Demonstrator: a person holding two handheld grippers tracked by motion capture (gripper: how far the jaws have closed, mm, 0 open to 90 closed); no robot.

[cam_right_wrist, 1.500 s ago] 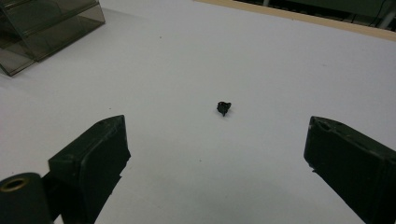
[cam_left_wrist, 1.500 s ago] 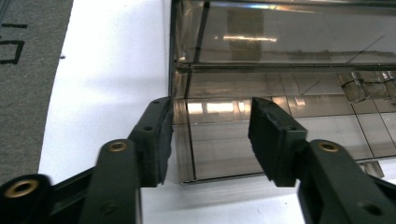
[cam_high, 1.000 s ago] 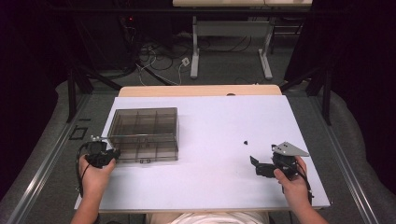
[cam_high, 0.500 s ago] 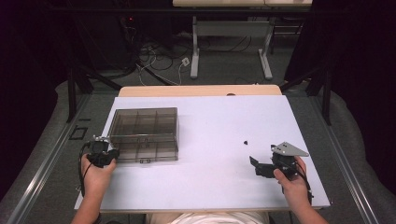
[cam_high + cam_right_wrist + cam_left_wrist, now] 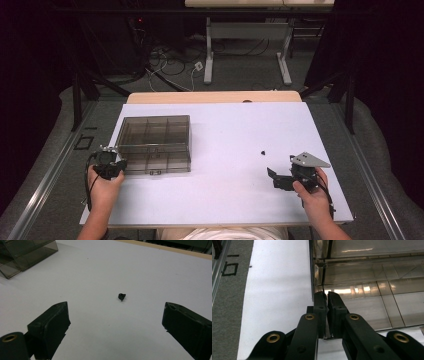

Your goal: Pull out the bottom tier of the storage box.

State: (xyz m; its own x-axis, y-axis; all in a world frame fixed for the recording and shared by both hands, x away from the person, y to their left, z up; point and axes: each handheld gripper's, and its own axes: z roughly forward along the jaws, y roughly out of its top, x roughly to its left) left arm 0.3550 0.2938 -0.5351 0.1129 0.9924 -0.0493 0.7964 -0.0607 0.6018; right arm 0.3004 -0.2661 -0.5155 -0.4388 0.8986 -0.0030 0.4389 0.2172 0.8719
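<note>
Fingers of left gripper (image 5: 327, 302) just closed, pinching compartment box (image 5: 156, 142) near-left corner wall; right gripper (image 5: 120, 327) wide open, small black part (image 5: 121, 296) just ahead.

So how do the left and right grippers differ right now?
The left gripper has just been closing and is shut on the wall of the clear box; the right gripper is open with nothing between its jaws. The left sits at the box's corner; the right faces a small black part on the bare table. Both are hand-held.

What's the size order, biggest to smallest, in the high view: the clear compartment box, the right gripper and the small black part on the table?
1. Clear compartment box, largest.
2. Right gripper, though it sits nearer the camera.
3. Small black part, a speck.
</note>
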